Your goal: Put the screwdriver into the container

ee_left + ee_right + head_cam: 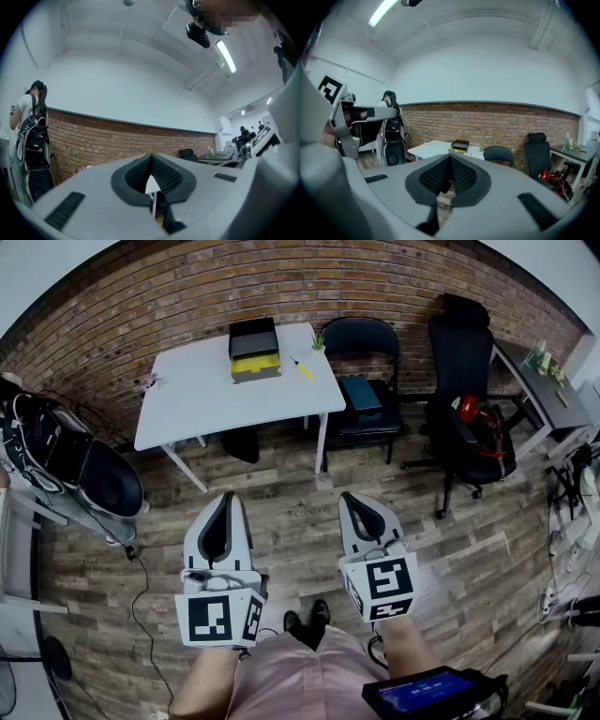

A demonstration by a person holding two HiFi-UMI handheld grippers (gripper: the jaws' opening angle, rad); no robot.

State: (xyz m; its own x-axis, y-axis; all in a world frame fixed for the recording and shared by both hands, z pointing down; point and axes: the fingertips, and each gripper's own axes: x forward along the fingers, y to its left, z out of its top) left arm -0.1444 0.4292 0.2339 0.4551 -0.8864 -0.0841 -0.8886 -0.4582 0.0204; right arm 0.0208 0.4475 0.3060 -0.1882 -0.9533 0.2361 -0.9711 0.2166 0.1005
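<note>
Left gripper (pixel 227 497) and right gripper (pixel 352 496) are both closed on nothing, jaws meeting tip to tip, held out over the wooden floor (pixel 281 486) well short of the white tabletop (pixel 202 395). The yellow-handled screwdriver (pixel 302 368) lies on that tabletop just beside the black-and-yellow container (pixel 254 351), on the side nearer the chair (pixel 361 338) and not far from the edge. The main risk, I judge, is a gripper arriving with its jaws together: it would push the slim tool instead of straddling it, and the tool could roll off toward the chair. A careless reach might also knock the container. The cable (pixel 141 587) trailing on the floor beside the person could catch a foot on the walk in
</note>
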